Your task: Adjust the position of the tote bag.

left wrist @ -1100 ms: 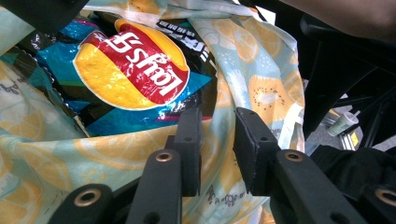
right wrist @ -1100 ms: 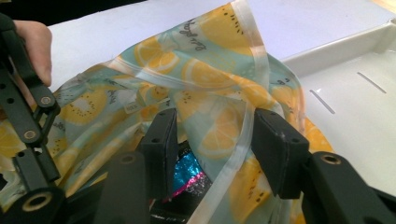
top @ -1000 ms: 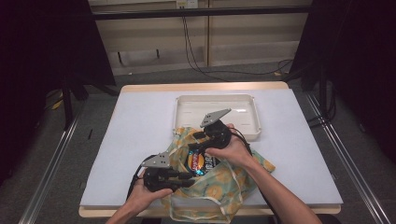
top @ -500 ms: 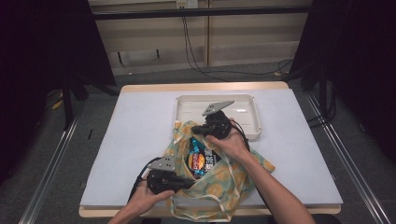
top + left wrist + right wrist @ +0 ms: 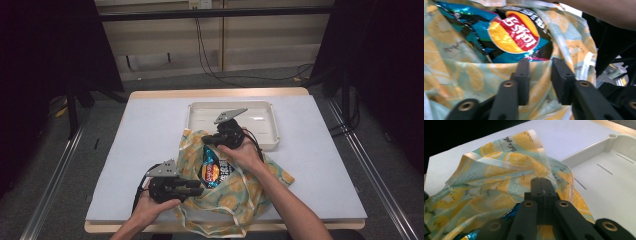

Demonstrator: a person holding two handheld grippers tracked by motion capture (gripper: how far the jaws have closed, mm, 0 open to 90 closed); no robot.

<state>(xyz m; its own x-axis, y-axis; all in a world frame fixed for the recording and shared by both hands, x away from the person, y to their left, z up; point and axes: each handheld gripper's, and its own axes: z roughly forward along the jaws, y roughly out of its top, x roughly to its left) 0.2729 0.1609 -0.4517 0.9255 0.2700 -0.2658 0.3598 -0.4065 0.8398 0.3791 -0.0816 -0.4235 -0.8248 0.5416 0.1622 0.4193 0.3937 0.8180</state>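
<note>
1. The surface (image 5: 125, 150), covered in pale sheeting, carries everything; a white tray (image 5: 270, 142) sits toward its far side, bare inside.
2. A lemon-print cloth bag (image 5: 235, 195) lies crumpled on the near half of the surface, its far edge touching the tray's near wall.
3. A blue chip packet (image 5: 212, 167) lies in the bag's mouth, its logo showing between the folds.
4. The right tool (image 5: 212, 139) is fully closed at the bag's far rim; in the right gripper view the cloth (image 5: 506, 177) rises at its tips, apparently pinched, holding the mouth up.
5. The left tool (image 5: 200, 186) sits at the near rim, jaws partly apart and just opened further; in the left gripper view the fabric (image 5: 474, 75) lies between and behind them, not visibly clamped.

The step in hand looks like spreading the bag's mouth around the packet. Next, the left tool needs a firm bite on the near rim, pulling away from the right.
</note>
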